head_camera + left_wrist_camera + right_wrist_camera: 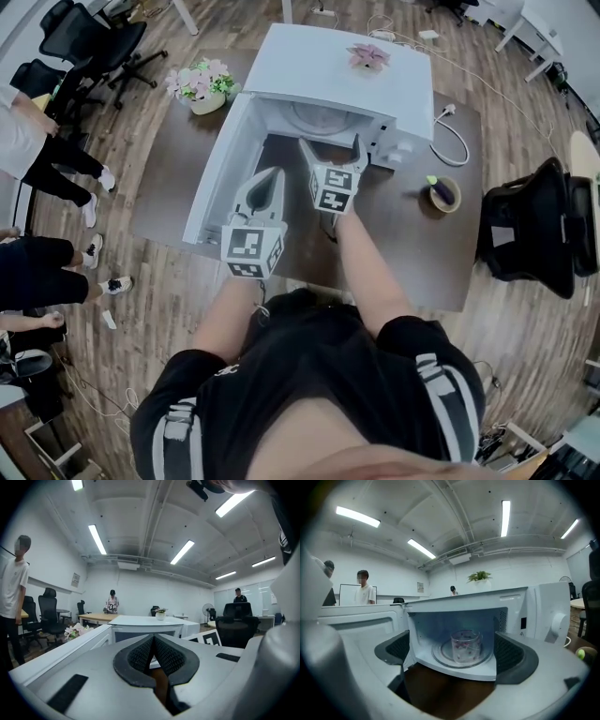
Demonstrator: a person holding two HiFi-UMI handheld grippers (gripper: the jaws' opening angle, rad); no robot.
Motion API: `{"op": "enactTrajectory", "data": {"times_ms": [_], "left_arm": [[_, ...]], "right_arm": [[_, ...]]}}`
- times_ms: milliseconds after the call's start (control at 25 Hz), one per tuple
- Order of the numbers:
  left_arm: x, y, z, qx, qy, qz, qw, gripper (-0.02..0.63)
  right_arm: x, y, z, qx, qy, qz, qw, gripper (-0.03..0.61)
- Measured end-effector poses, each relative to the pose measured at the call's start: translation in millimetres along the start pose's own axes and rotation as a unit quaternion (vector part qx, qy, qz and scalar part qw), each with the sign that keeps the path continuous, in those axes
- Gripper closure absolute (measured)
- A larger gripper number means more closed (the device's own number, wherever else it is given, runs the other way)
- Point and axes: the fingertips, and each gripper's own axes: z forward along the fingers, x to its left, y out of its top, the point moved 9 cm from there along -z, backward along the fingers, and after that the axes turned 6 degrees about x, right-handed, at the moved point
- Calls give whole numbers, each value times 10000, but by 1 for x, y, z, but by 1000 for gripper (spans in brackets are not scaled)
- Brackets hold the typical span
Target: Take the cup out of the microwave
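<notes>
Cup upright on the turntable inside the open microwave, dead ahead of my right gripper, jaws spread wide and empty. I'd enter level, straddle the clear wall, then squeeze gently. Left gripper is closed on nothing.

The cup is a clear, straight-sided tumbler flecked with small red marks. It stands upright at the middle of the round glass turntable inside the white microwave. The microwave sits on the dark tabletop at upper centre of the head view, its door swung wide open to the left.
</notes>
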Motion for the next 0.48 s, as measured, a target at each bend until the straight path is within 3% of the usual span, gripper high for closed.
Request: {"op": "enactTrajectory", "data": {"times_ms": [480], "left_arm": [[27, -34, 23, 414, -126, -9, 9991, 614]], "right_arm": [[-17, -27, 101, 411, -345, 16, 9986, 40]]}}
